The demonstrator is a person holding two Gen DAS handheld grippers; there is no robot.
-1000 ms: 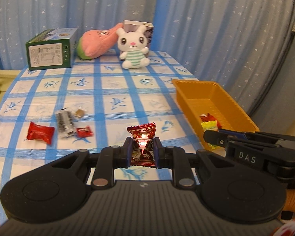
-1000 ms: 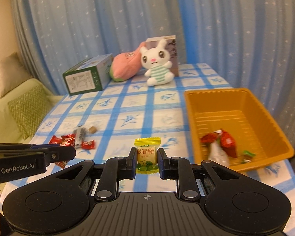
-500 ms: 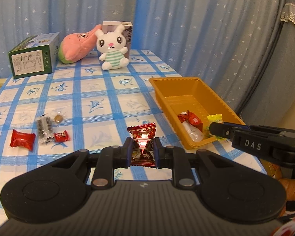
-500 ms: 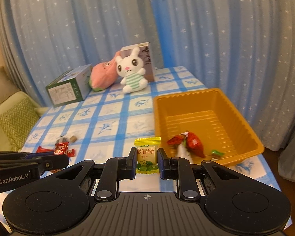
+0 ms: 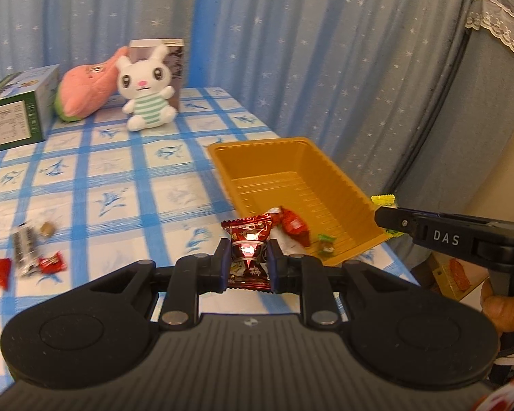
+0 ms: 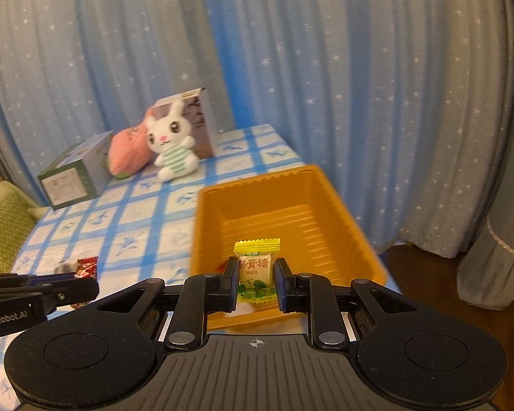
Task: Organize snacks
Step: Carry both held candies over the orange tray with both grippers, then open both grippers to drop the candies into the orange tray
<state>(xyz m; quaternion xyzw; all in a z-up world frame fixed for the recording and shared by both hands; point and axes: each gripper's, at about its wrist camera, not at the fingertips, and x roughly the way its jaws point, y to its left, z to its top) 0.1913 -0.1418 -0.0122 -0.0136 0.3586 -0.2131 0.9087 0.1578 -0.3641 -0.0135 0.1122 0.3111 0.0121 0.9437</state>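
Carrying two snacks to the orange tray [image 6: 339, 205], right gripper [image 6: 256, 279] pinching a yellow candy [image 6: 255, 267] over its near end, left gripper [image 5: 246, 267] clamping a red candy [image 5: 248, 250] just short of the rim, next probably needing both releasing inside.

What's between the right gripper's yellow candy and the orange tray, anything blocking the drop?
Nothing visible. The right gripper holds the yellow candy in front of the open orange tray; only a few wrapped snacks lie at its near end.

curtain [image 6: 359, 85]: blue, starred | tablecloth [image 5: 96, 178]: blue checked | cushion [image 6: 1, 226]: green
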